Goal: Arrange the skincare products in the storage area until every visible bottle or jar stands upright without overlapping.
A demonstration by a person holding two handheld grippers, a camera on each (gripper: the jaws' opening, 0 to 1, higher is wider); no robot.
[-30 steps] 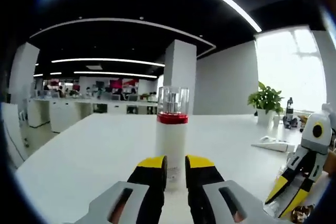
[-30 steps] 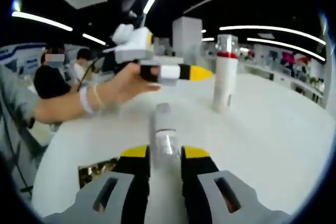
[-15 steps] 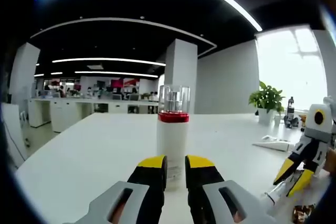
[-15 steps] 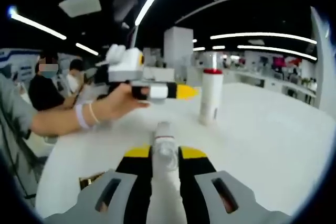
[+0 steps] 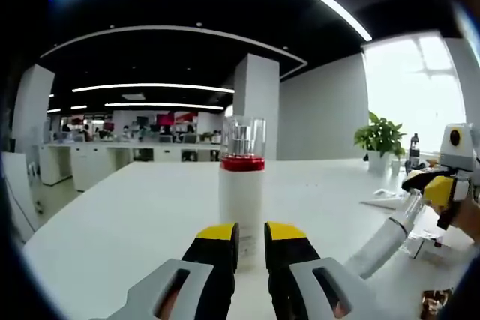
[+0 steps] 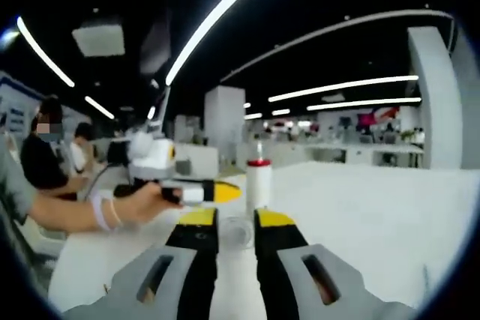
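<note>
Left gripper view: the left hand-held gripper (image 5: 251, 239) points level across a white bench (image 5: 112, 222), its yellow-tipped jaws standing a narrow gap apart on either side of the base of a white bottle (image 5: 241, 200). This bottle stands upright, with a red band and a clear cap at its top; whether the jaws press on it or merely flank it cannot be told. At the right edge, the right hand-held gripper (image 5: 431, 185) enters the view holding a slim white tube (image 5: 386, 239), which slants down and to the left with its lower end near the bench. Beyond it a potted plant (image 5: 380, 140) stands on the bench before a bright window. Right gripper view: the right hand-held gripper (image 6: 235, 231) has its jaws drawn close on the clear end of the slim white tube (image 6: 236, 231), seen end-on between the yellow tips. The left hand-held gripper (image 6: 217, 192) lies level at the left, held in a person's hand (image 6: 146, 201) wearing a wristband, with its yellow tip just beside the white bottle (image 6: 259, 185), which is upright on the bench (image 6: 360, 215). The tube and the bottle are apart.
</note>
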